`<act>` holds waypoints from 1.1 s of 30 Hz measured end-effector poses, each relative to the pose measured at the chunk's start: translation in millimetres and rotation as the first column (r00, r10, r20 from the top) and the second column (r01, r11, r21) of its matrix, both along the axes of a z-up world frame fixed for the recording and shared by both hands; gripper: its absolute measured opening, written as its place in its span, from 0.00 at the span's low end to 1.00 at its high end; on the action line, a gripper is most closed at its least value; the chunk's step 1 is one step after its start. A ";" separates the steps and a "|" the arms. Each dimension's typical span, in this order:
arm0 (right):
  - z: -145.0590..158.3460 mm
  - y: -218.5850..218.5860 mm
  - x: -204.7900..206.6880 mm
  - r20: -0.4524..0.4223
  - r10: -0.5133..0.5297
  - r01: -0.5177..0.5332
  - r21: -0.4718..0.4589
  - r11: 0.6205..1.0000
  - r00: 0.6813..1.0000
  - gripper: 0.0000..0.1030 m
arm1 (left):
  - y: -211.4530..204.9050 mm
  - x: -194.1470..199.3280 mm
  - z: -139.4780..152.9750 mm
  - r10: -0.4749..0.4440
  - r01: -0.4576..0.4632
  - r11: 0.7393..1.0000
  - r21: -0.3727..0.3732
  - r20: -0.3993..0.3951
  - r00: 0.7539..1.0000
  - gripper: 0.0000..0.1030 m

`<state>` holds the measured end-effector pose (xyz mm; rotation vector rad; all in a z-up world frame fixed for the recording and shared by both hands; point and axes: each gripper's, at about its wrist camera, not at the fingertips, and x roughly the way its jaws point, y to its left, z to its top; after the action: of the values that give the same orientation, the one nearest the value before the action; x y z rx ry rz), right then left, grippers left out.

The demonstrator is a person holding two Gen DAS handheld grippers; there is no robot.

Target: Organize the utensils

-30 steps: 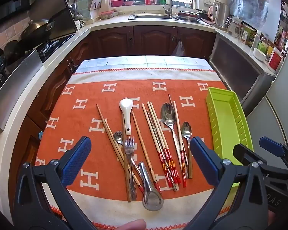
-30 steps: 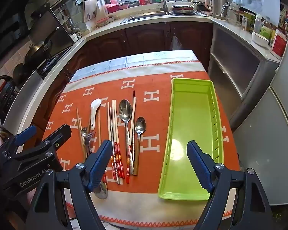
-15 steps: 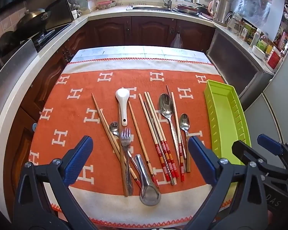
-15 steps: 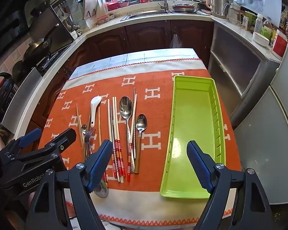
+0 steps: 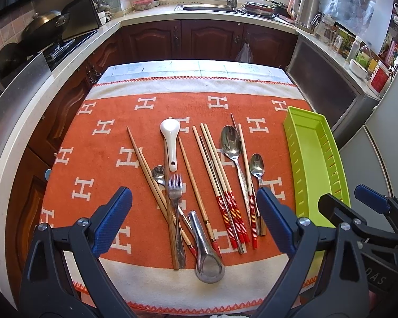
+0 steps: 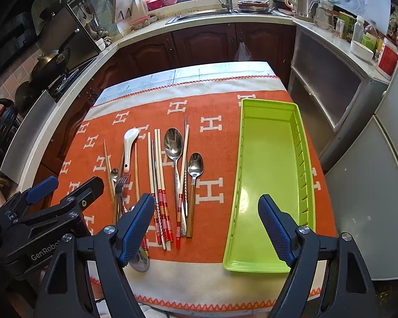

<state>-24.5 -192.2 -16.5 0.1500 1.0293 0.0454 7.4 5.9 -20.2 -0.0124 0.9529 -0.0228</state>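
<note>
Utensils lie in a loose row on an orange cloth (image 5: pixel 106 159): a white ceramic spoon (image 5: pixel 170 140), a fork (image 5: pixel 175 188), several wooden and red-banded chopsticks (image 5: pixel 217 169), a large steel spoon (image 5: pixel 231 143), a small spoon (image 5: pixel 256 165) and a steel ladle-like spoon (image 5: pixel 208 254). An empty green tray (image 6: pixel 268 175) sits to their right. My left gripper (image 5: pixel 195 222) hangs open above the near ends of the utensils. My right gripper (image 6: pixel 207 225) is open too, above the gap between the chopsticks (image 6: pixel 160 185) and the tray. Neither holds anything.
The cloth covers a small table with its near edge (image 5: pixel 188 304) just below the grippers. Dark wooden cabinets (image 5: pixel 207 39) and a counter with a sink (image 5: pixel 207 8) run behind. A stove with a pan (image 5: pixel 45 29) stands at left, grey appliances (image 6: pixel 331 79) at right.
Both grippers have risen and drawn back a little, so more of the table's near edge shows. Nothing on the cloth has moved.
</note>
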 end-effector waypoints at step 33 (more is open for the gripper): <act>10.4 6.2 -21.6 0.011 0.001 -0.002 0.013 1.000 1.000 0.79 | 2.5 -22.4 11.5 0.009 -0.009 1.000 0.021 0.017 1.000 0.91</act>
<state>-46.0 -186.0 -6.1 0.1606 1.0180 0.0544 -15.0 8.4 -8.7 0.0032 0.9363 -0.0041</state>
